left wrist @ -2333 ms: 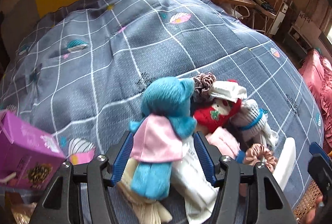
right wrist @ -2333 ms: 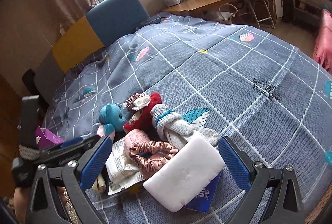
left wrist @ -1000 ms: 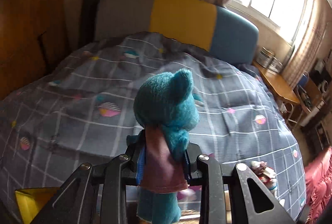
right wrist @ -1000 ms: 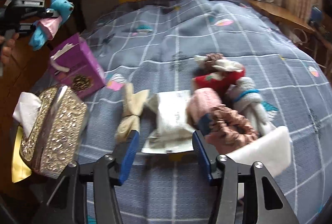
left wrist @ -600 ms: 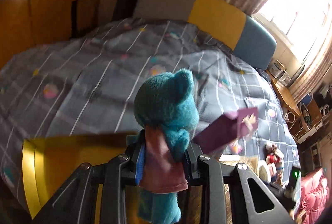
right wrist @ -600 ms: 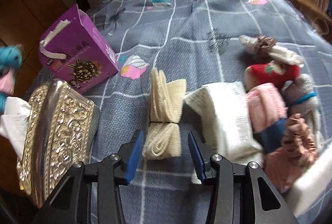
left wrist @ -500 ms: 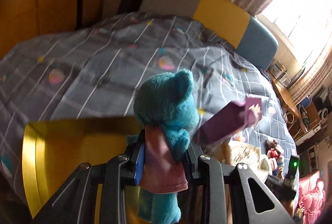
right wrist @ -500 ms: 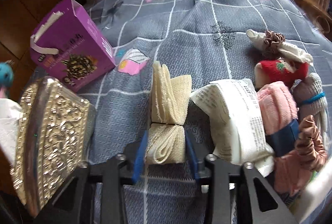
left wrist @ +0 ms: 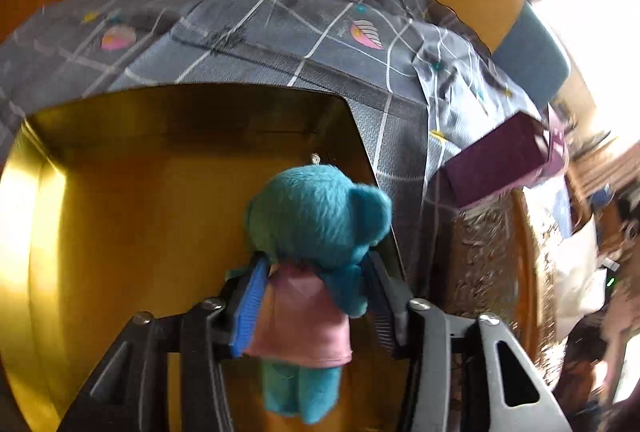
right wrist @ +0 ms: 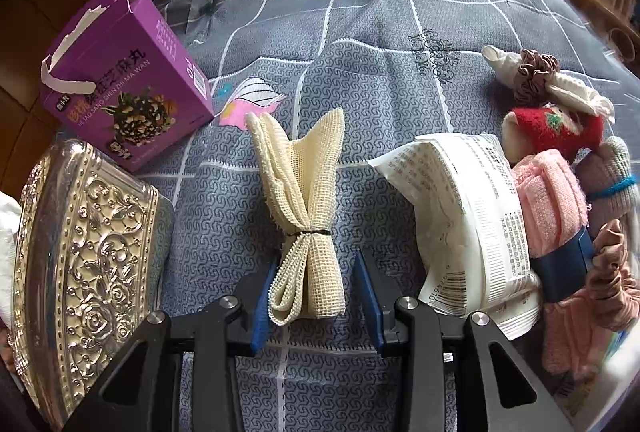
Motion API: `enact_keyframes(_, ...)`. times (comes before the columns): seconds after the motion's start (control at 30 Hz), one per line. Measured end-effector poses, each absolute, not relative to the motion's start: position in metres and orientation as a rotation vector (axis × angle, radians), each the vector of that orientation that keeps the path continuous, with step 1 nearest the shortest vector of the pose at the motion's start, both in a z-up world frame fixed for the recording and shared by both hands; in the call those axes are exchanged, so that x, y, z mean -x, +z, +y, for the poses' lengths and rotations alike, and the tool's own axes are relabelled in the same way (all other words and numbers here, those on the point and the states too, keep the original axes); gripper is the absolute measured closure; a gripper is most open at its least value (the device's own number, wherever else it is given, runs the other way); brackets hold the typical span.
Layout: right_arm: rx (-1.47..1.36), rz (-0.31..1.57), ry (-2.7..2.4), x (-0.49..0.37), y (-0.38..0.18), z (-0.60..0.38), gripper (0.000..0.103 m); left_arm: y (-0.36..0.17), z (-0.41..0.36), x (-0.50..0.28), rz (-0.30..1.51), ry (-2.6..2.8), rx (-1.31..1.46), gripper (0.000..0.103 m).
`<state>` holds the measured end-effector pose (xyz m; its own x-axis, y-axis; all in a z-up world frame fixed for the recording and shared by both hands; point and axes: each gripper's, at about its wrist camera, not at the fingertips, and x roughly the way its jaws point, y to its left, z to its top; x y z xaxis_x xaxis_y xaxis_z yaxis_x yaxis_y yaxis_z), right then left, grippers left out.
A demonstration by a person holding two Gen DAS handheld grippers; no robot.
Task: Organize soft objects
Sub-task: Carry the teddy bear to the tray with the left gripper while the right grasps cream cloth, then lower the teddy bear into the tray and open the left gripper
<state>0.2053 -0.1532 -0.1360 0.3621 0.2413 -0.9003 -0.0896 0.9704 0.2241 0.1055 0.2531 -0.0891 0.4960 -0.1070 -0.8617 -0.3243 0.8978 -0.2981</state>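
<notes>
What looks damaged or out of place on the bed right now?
The purple cardboard box near the embossed silver lid has a torn top flap with a ragged white edge. The cream mesh cloth bundle and other soft items look intact.

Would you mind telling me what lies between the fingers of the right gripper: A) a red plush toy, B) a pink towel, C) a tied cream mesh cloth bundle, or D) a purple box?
C: in the right wrist view the cream mesh cloth bundle, tied with a dark band, lies on the bedspread between the fingers of the right gripper.
</notes>
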Motion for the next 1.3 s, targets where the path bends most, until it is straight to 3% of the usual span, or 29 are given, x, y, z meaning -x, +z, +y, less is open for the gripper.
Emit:
enact_keyframes(0.37,-0.107,1.221,0.219,-0.209,-0.124,-0.160,0.063,-0.070,0.234,-0.065,0.942,0.263,0.208,0.044)
enact_keyframes(0.5,-0.023,1.187,0.185,-0.206,-0.116,-0.154,0.078,-0.065,0.228,-0.050,0.891,0.326,0.166,0.044)
enact_keyframes(0.77,-0.034,1.172,0.128,-0.204,-0.107,-0.161,0.081,-0.069,0.225,-0.033,0.915,0.285,0.200,0.044)
enact_keyframes(1.0,-0.024,1.132,0.132,-0.243,-0.057,-0.150,0.081,-0.071,0.223,-0.025,0.924,0.228,0.239,0.044)
enact_keyframes(1.3,0.108,0.981,0.272,-0.258,0.017,-0.067,0.081,-0.067,0.231,-0.011,0.903,0.240,0.245,0.044)
